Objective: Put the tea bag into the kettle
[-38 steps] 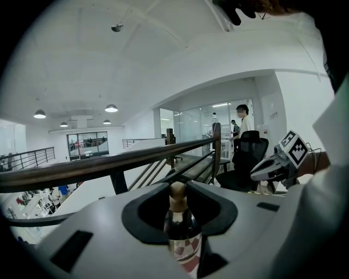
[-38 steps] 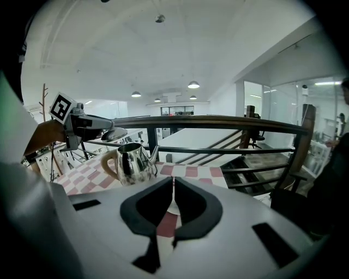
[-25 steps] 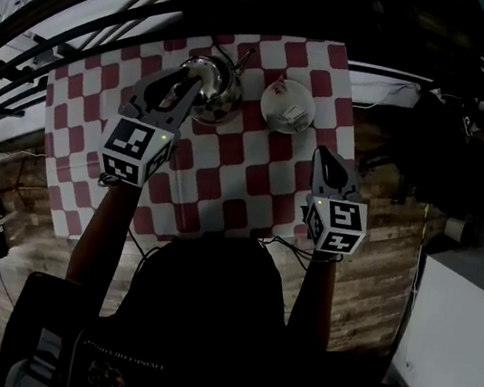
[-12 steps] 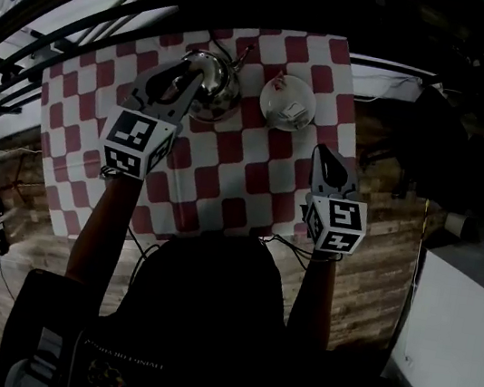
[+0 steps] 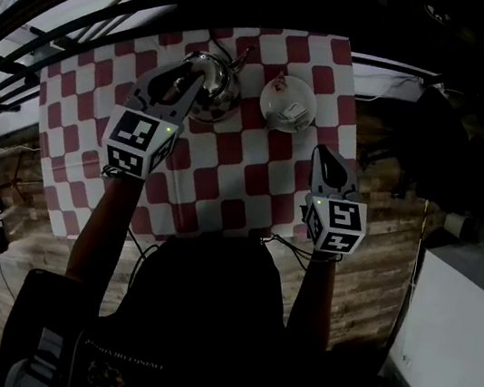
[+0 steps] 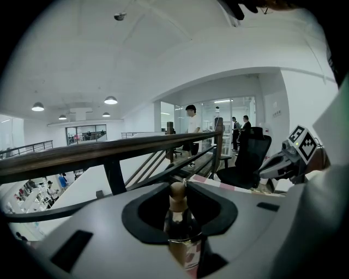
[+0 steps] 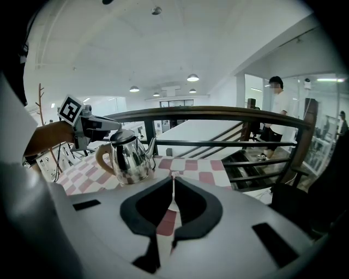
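Observation:
A steel kettle [image 5: 212, 87] [image 7: 128, 158] with a tan handle stands at the far side of the red-and-white checked table [image 5: 246, 170]. My left gripper [image 5: 179, 86] [image 6: 177, 188] is at the kettle's top, shut on the lid's wooden knob [image 6: 177, 192]. The shiny lid [image 6: 184, 256] shows below the knob. I cannot tell whether the lid rests on the kettle. A white bowl [image 5: 287, 104] with small packets in it sits to the right of the kettle. My right gripper [image 5: 324, 153] [image 7: 173, 182] hovers shut over the table's right side, and I see nothing held in it.
A dark railing [image 7: 218, 114] runs just behind the table's far edge, with an open drop beyond it. A black office chair [image 6: 248, 161] stands at the right. Wooden floor [image 5: 378, 257] lies to the table's right, and people stand far off.
My left gripper has sunk slightly at the kettle's top with the lid's knob in it. The right gripper has kept still.

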`<state>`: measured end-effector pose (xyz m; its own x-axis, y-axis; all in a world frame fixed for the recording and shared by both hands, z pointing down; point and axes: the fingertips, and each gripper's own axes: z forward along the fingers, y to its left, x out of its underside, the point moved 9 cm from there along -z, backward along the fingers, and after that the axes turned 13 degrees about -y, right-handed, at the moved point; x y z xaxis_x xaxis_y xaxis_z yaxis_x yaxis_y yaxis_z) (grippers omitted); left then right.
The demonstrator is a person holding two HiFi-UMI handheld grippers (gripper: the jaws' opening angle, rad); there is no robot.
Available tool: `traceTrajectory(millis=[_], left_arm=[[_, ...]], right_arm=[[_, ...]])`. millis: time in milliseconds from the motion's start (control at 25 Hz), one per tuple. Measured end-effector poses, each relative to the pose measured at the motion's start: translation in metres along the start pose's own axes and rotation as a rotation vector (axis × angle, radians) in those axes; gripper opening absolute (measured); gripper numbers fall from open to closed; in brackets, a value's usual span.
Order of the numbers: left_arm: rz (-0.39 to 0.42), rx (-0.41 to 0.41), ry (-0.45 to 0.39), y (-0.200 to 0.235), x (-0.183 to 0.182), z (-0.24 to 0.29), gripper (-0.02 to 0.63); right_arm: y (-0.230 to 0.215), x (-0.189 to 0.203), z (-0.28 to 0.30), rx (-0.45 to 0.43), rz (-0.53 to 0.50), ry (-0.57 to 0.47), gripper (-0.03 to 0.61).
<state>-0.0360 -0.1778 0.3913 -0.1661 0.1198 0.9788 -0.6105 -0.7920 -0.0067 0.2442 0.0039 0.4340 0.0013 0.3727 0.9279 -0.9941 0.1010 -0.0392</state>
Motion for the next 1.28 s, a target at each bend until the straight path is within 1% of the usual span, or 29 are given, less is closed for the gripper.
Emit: traceTrajectory(millis=[360, 1280], left_arm=[[-0.008, 0.005, 0.015, 0.0, 0.006, 0.004, 0.101], [-0.02, 0.044, 0.008, -0.001, 0.005, 0.011, 0.104]], right_arm=[[-0.002, 0.002, 0.005, -0.004, 0.001, 0.006, 0.021], [0.002, 0.0, 0.008, -0.012, -0.003, 0.009, 0.021]])
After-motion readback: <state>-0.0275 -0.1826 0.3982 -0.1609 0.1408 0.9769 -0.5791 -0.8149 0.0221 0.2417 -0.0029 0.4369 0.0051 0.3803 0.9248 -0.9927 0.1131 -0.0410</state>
